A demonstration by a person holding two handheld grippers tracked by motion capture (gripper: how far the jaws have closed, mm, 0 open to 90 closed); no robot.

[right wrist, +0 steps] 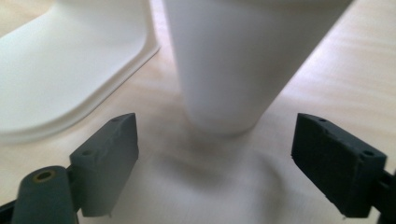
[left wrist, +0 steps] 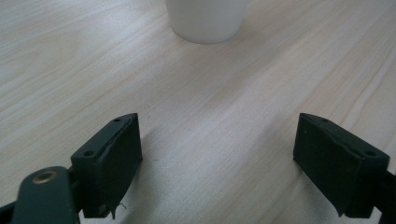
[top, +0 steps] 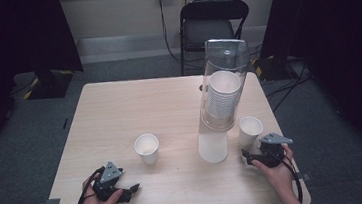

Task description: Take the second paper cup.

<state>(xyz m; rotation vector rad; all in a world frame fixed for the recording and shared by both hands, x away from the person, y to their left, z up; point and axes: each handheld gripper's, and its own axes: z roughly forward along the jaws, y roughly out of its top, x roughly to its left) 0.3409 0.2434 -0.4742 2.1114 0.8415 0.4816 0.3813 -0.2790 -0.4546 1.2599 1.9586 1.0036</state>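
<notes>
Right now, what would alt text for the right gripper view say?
A white paper cup stands upright on the wooden table, just ahead of the right gripper, whose black jaws are open. The dispenser's white base sits at left.

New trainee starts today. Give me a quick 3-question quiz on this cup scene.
1. True or false: the right claw is clamped on the paper cup beside the dispenser.
2. How many single cups stand on the table outside the dispenser? A) one B) two C) three
3. Which claw is nearer the cup left of the dispenser?

Key:
1. False; its jaws stand open, cup just ahead.
2. B
3. The left claw.
</notes>
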